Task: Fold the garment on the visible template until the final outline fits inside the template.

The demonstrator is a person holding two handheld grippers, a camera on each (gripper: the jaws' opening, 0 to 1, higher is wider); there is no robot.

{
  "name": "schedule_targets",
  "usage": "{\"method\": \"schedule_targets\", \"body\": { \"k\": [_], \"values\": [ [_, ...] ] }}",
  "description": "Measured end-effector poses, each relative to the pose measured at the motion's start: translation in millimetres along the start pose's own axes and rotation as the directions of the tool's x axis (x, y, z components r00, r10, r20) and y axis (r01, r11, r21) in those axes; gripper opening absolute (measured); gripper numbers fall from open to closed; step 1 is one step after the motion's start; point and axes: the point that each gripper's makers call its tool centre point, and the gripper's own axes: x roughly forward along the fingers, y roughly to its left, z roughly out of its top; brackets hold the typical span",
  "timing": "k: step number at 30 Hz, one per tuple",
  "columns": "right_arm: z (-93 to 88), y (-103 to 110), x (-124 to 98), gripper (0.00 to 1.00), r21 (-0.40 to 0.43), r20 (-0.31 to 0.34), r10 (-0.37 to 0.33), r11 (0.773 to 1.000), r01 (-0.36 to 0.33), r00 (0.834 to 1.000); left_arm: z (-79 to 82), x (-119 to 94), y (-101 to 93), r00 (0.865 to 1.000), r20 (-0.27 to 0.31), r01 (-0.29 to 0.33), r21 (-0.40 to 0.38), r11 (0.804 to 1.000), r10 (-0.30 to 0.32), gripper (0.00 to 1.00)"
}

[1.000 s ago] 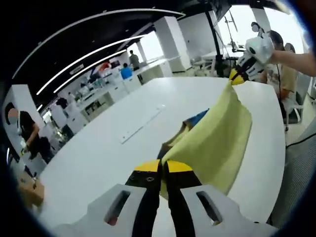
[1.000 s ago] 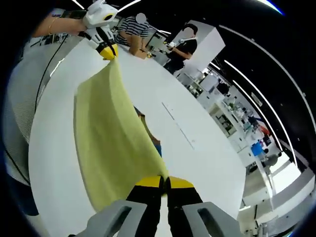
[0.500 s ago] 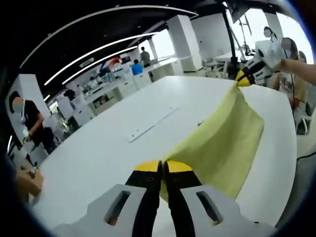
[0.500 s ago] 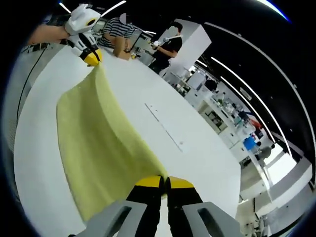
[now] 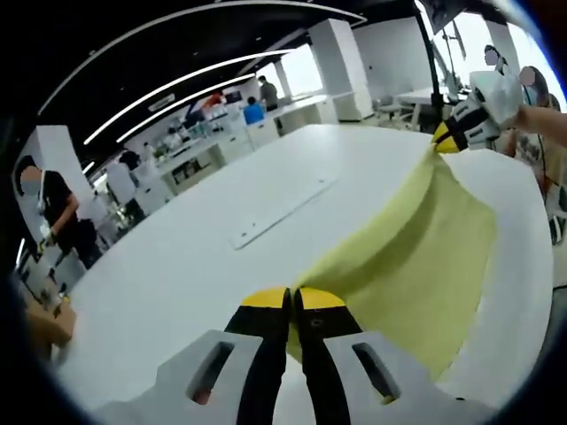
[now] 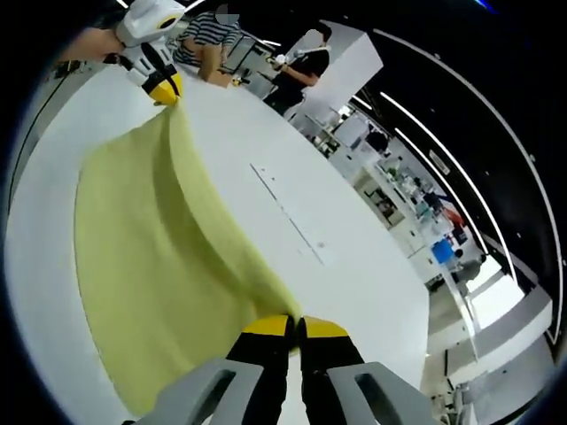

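Left gripper (image 5: 293,299): jaws pressed tight together, pinched on one corner of the yellow garment (image 5: 416,257).

Right gripper (image 6: 295,326): jaws pressed tight together too, pinched on the other corner of the same top edge.

Other gripper, as seen from each side: right gripper at the far end of the cloth in the left gripper view (image 5: 447,142); left gripper at the far end of the cloth in the right gripper view (image 6: 164,88).

Garment: held up above the white table (image 5: 177,274), stretched between the two grippers, the rest hanging down toward the table.

Long axis: ran straight from one gripper to the other, along the held top edge.

Which way from the jaws: led straight out from each pair of jaws toward the other gripper.

Which hand was nearer: neither, each right at its own corner.

Template: a pale flat strip (image 5: 282,211) lay on the table, beside the hanging garment; hard to tell if that was the template.

Step, as a guess: cloth lifted and spread, not yet laid down or folded.

Next move, as a guess: lower both corners level, so the cloth lands flat on the table.

Around the table: people (image 6: 301,78) and desks far off.
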Motion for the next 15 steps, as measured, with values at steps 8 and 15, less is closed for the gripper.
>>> {"method": "schedule_targets", "body": {
  "k": [8, 15],
  "values": [
    [-12.4, 8, 28, 0.00, -0.019, -0.040, 0.051, 0.998, -0.052, 0.998, -26.1, 36, 2.6, 0.996, -0.082, 0.025, -0.010, 1.000, -0.026, 0.01],
    [-33.1, -6, 47, 0.00, 0.019, -0.098, 0.028, 0.999, -0.026, 0.995, -45.2, 57, 0.0, 0.990, -0.138, 0.036, 0.003, 0.999, -0.036, 0.01]
  ]
}}
